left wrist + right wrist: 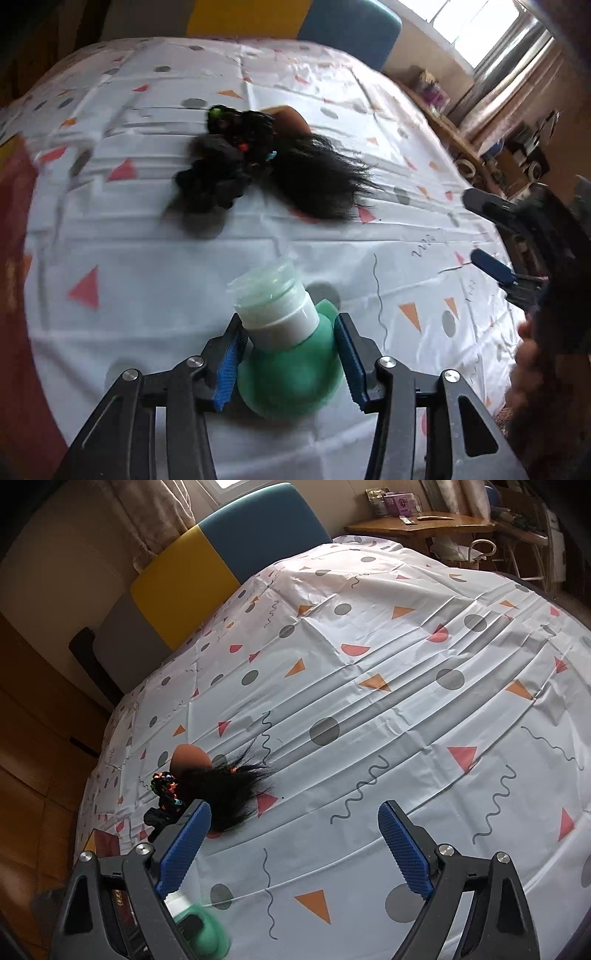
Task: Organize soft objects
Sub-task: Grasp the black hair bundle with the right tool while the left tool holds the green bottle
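- One green squeeze bottle [291, 373] with a white cap, between the pads of the near claw.
- One tuft of long black hair [317, 181], far on the counter [147, 258].
- One black scrunchie [210, 181], just left of the hair.
- One black band with coloured beads [240, 125], touching the scrunchie.
- One brown sponge [192, 757], behind the hair.
- Two claws: left claw [290, 358], right claw [293, 849].
- One chair [207, 565], at the far edge.

table [406, 709], patterned white cloth | on it: black hair bundle [317, 181], scrunchies [221, 162], brown sponge [192, 758]
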A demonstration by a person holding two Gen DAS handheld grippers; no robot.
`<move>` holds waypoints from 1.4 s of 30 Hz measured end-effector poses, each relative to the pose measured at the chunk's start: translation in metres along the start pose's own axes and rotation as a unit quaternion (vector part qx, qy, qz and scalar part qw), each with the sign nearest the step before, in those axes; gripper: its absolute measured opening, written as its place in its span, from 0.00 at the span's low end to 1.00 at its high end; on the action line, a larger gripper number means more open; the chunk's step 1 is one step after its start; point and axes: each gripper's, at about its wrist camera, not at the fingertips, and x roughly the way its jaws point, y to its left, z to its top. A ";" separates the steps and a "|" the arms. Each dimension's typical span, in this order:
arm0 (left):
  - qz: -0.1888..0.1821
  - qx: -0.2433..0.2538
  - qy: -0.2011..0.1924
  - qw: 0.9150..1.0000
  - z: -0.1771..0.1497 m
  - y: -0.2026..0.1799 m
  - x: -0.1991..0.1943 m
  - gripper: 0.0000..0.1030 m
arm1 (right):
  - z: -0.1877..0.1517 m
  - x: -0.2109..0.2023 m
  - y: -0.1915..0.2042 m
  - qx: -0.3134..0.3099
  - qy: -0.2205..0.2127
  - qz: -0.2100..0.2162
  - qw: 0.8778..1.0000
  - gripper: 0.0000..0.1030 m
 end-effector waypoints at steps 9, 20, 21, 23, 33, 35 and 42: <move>-0.004 0.012 -0.022 1.000 0.002 0.005 0.011 0.54 | -0.010 0.008 0.025 -0.074 0.018 0.012 0.997 0.70; -0.036 0.030 -0.087 0.995 -0.014 0.013 0.011 0.52 | -0.010 0.054 0.128 -0.317 0.069 0.040 0.945 0.47; -0.037 0.029 -0.088 0.995 -0.015 0.014 0.011 0.51 | -0.009 0.062 0.138 -0.337 0.072 0.039 0.938 0.47; -0.039 0.027 -0.089 0.995 -0.014 0.014 0.012 0.52 | -0.010 0.080 0.156 -0.373 0.083 0.033 0.924 0.47; -0.060 0.017 -0.097 0.993 -0.017 0.022 0.010 0.52 | -0.033 0.147 0.189 -0.470 0.132 -0.010 0.873 0.14; -0.061 0.017 -0.096 0.993 -0.016 0.023 0.010 0.53 | -0.029 0.138 0.185 -0.444 0.126 0.002 0.887 0.06; -0.057 0.019 -0.096 0.994 -0.016 0.021 0.009 0.53 | -0.028 0.068 0.158 -0.392 0.094 0.033 0.914 0.06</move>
